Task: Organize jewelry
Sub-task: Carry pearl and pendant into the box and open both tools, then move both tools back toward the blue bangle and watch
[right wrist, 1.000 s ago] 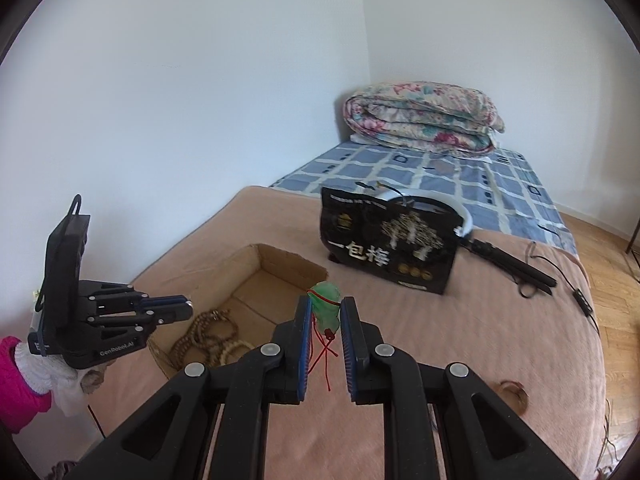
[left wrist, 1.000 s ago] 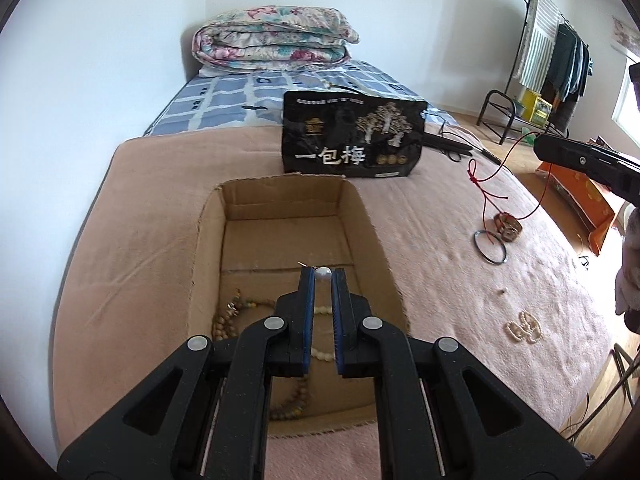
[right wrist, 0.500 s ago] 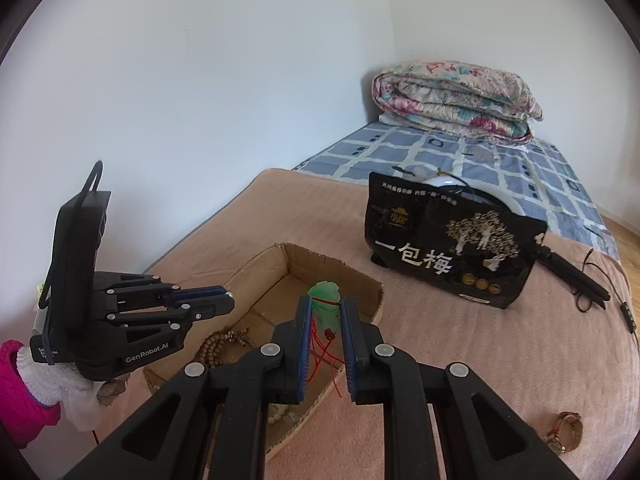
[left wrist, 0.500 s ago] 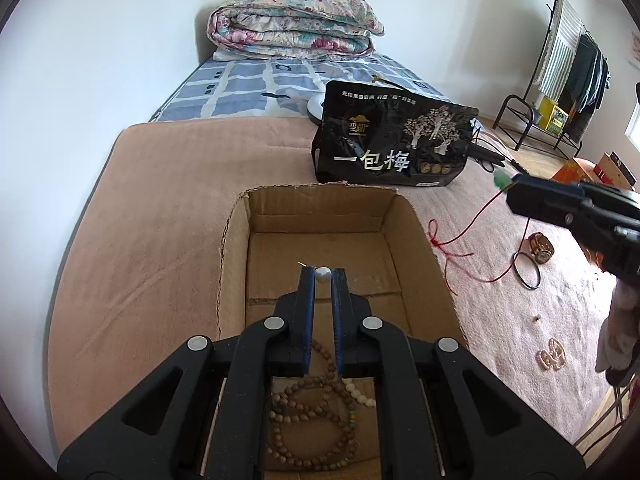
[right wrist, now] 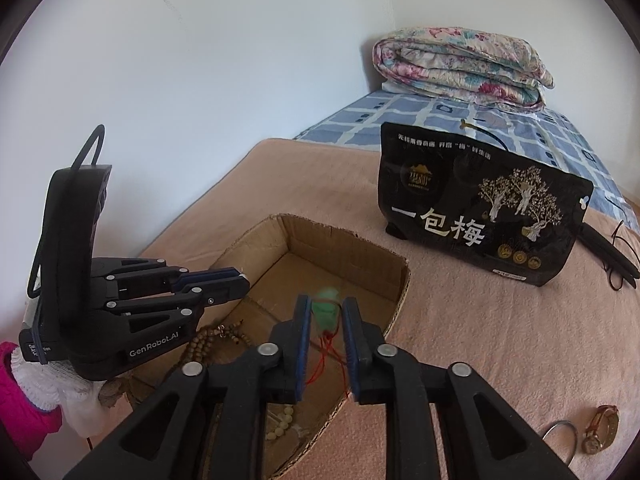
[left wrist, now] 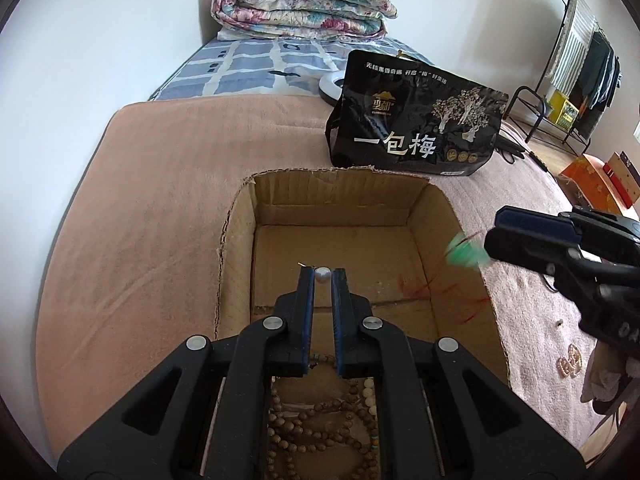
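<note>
Over the cardboard box (right wrist: 352,256) on the bed, the green pendant (right wrist: 325,312) is being let go as the right gripper (right wrist: 325,320) opens, best kept above the middle, while a small white bead (left wrist: 322,274) is pinched in the closed left gripper (left wrist: 322,280).

Black snack bag (left wrist: 416,124) upright on pink blanket (left wrist: 160,208). Folded floral quilt (left wrist: 300,10) on blue checked sheet (left wrist: 248,68) by white wall. Clothes rack (left wrist: 576,64) at right. Black folded tripod (right wrist: 608,252) behind bag.
</note>
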Available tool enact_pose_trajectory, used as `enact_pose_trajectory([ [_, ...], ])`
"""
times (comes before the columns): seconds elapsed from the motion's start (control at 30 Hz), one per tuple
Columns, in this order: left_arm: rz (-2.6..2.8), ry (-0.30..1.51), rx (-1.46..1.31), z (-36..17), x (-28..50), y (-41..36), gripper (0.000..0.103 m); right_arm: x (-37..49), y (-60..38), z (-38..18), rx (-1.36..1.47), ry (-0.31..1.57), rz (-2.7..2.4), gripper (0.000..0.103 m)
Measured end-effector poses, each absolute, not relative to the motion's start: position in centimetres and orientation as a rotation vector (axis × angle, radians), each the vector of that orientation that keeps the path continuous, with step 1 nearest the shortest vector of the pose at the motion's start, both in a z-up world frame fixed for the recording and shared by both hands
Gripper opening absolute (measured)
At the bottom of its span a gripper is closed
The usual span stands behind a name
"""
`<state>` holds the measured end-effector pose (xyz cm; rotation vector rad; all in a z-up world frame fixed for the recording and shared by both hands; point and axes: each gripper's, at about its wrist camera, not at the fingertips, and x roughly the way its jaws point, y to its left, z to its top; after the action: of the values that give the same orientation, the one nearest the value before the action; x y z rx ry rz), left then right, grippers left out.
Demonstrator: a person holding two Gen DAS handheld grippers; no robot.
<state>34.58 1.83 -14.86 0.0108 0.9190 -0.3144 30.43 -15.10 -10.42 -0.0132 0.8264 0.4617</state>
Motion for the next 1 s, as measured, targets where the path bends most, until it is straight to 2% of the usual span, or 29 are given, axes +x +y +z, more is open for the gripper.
enact_pose_trajectory([
  [0.13, -0.304, 0.915, 0.023, -14.9, 34.6, 1.8, 0.006, 30.3, -15.2, -10.7, -0.012, 0.824, 0.448, 0.044],
  [0.2, -0.302, 0.914, 0.026, -14.8, 34.5, 1.8, 0.006, 30.2, -15.4, -10.7, -0.013, 0.821, 0.439, 0.053],
  [0.47, -0.288, 0.898, 0.019, -13.5, 33.4, 1.7, 0.007, 29.1, -16.1, -9.5, -0.008, 0.8, 0.429, 0.054],
  [0.73, -0.29, 0.865, 0.023, -11.2, 31.3, 1.5, 0.007, 26.9, -17.2, -7.4, -0.01, 0.759, 0.41, 0.061],
  [0.93, -0.314, 0.842, 0.021, -9.2, 28.9, 0.7, 0.007, 24.7, -19.2, -5.3, 0.009, 0.713, 0.371, 0.074],
  [1.0, -0.325, 0.833, 0.026, -8.7, 28.3, 0.2, 0.007, 23.8, -19.9, -4.6, 0.012, 0.697, 0.354, 0.082],
])
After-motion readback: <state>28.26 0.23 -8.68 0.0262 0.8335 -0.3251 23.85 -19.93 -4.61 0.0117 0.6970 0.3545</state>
